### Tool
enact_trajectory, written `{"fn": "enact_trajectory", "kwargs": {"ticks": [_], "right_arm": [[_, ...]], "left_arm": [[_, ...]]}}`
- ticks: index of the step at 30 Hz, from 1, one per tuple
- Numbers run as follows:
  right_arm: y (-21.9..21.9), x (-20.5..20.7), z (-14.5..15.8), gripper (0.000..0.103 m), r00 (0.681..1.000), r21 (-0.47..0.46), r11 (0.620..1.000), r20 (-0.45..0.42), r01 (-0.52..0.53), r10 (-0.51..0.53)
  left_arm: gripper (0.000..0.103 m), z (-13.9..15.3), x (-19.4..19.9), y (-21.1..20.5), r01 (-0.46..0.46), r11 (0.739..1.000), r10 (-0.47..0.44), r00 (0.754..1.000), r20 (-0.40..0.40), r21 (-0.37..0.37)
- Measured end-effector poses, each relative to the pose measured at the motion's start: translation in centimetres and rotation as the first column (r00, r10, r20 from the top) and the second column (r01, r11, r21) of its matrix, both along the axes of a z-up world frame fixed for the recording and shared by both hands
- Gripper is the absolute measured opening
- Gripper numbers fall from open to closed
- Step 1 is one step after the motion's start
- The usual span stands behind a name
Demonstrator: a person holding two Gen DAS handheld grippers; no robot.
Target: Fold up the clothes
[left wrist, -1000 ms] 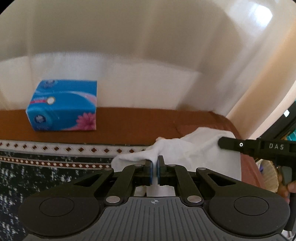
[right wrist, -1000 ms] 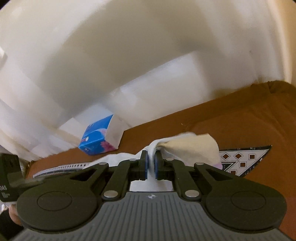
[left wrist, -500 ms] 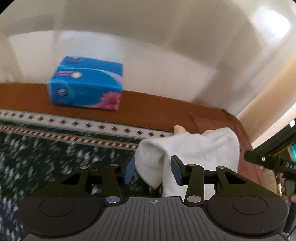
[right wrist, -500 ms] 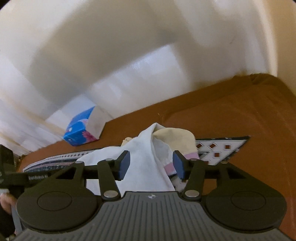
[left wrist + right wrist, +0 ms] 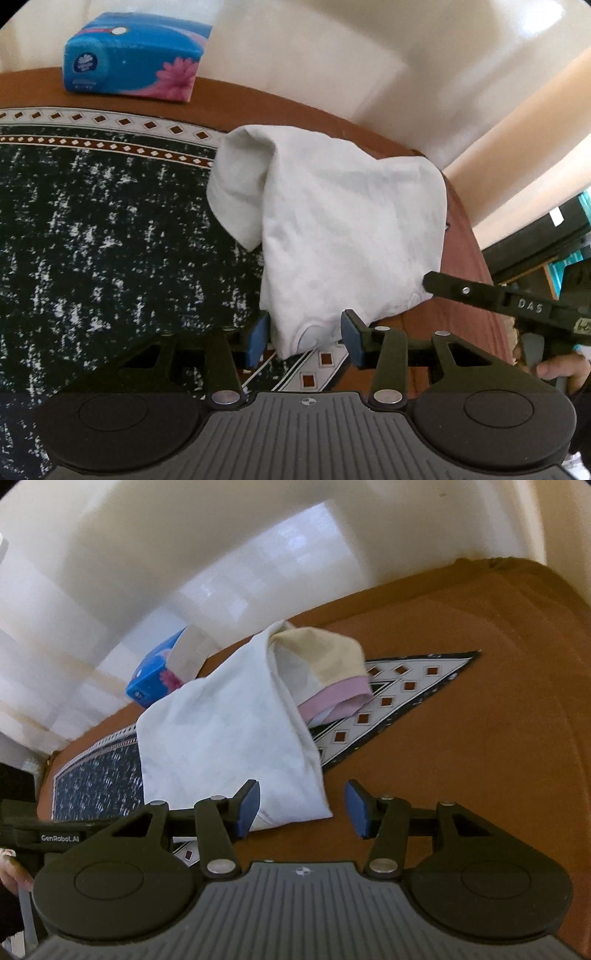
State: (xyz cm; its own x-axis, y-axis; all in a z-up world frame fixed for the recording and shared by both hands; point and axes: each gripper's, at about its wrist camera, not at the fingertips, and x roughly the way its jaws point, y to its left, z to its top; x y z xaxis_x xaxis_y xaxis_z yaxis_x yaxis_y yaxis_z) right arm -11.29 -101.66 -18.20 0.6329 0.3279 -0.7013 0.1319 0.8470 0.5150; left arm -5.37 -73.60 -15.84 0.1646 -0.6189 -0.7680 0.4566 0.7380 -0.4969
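A white garment [image 5: 343, 229] lies folded in a loose bundle on the patterned cloth, one flap hanging off its left side. In the right wrist view the same white garment [image 5: 229, 738] shows a cream and pink sleeve [image 5: 328, 672] sticking out at its far end. My left gripper [image 5: 303, 338] is open, and the garment's near corner lies between its blue pads without being pinched. My right gripper [image 5: 302, 808] is open too, its left pad beside the garment's near edge. The right gripper's black finger [image 5: 480, 291] reaches in at the garment's right side in the left wrist view.
A blue tissue box [image 5: 135, 55] stands at the back left by the white wall. A dark speckled cloth with a diamond border [image 5: 92, 240] covers the brown table [image 5: 480, 701]. A hand [image 5: 561, 369] holds the right gripper's handle. The table's edge runs close on the right.
Both grippers were shut on the garment a second ago; they opened and drew back. The garment dropped onto the table and now lies flat in a bundle.
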Motion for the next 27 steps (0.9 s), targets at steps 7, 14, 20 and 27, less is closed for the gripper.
{"fn": "enact_trajectory", "kwargs": {"ticks": [7, 14, 20, 27], "right_arm": [[0.3, 0.5, -0.9, 0.015, 0.997, 0.127, 0.991, -0.051, -0.049, 0.055], [-0.5, -0.6, 4.3, 0.013, 0.998, 0.199, 0.979, 0.03, -0.051, 0.046], [-0.7, 0.2, 12.7, 0.013, 0.982, 0.182, 0.978, 0.178, -0.1, 0.067], [-1.3, 1.8, 19.0, 0.012, 0.964, 0.191, 0.976, 0.262, -0.105, 0.052]], "left_arm": [[0.006, 0.6, 0.0, -0.5, 0.021, 0.999, -0.021, 1.0, -0.022, -0.025], [0.004, 6.7, 1.5, 1.2, 0.032, 0.991, -0.029, 0.999, 0.021, -0.126], [0.003, 12.8, 3.6, 1.0, 0.029, 0.973, -0.006, 0.995, 0.1, -0.229], [0.003, 18.0, 5.4, 1.1, 0.014, 0.947, 0.032, 0.99, 0.137, -0.321]]}}
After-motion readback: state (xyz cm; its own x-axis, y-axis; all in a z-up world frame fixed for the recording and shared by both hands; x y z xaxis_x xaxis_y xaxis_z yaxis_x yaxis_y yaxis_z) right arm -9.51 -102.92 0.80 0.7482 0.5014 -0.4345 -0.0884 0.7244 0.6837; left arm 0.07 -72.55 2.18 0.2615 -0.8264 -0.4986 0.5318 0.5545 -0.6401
